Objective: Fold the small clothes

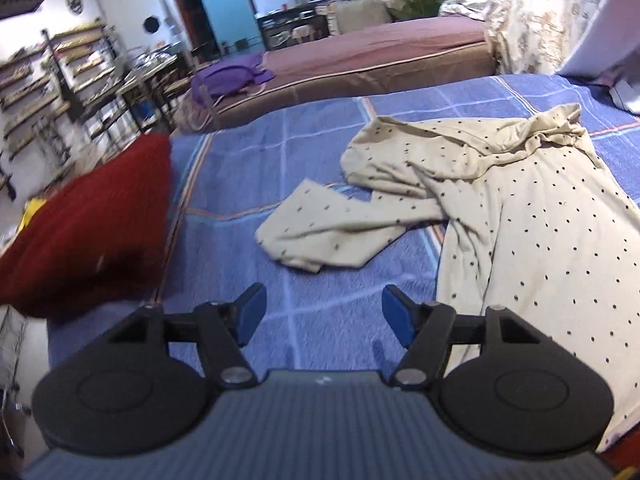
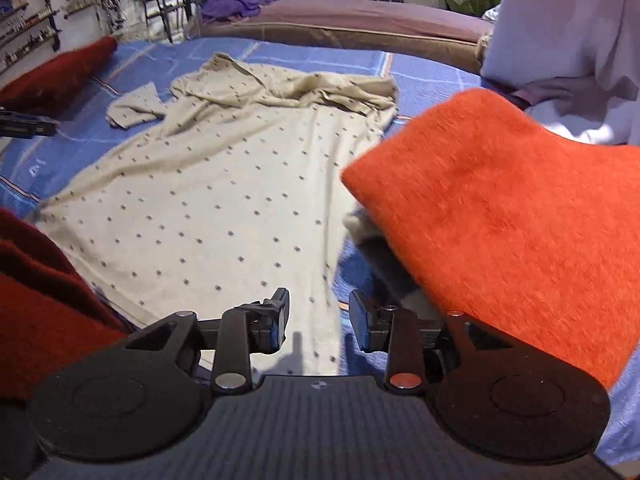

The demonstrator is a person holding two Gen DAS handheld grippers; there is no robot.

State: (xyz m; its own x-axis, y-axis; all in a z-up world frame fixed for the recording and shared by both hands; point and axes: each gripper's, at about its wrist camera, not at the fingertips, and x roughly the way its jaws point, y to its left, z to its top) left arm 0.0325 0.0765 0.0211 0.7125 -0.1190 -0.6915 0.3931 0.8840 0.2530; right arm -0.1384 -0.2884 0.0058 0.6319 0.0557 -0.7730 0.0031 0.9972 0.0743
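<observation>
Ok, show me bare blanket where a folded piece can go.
Free: blue blanket between red cushion and the dotted shirt sleeve, ahead of the left gripper. Crowded: right side, under the orange cloth.

Beige polka-dot top (image 1: pixel 520 208) lying spread out on the blue bed cover, body mostly flat. Collar end all bunched up & one sleeve (image 1: pixel 328 228) flopped out sideways, crumpled.

A bed (image 1: pixel 320 152) covered by a blue checked blanket (image 2: pixel 420 76) fills the middle of both frames. A beige dotted garment (image 1: pixel 520 220) is spread on it, one sleeve folded out toward centre-left. A dark red cloth (image 1: pixel 92 232) is laid at the left edge, an orange cloth (image 2: pixel 520 220) at right.
</observation>
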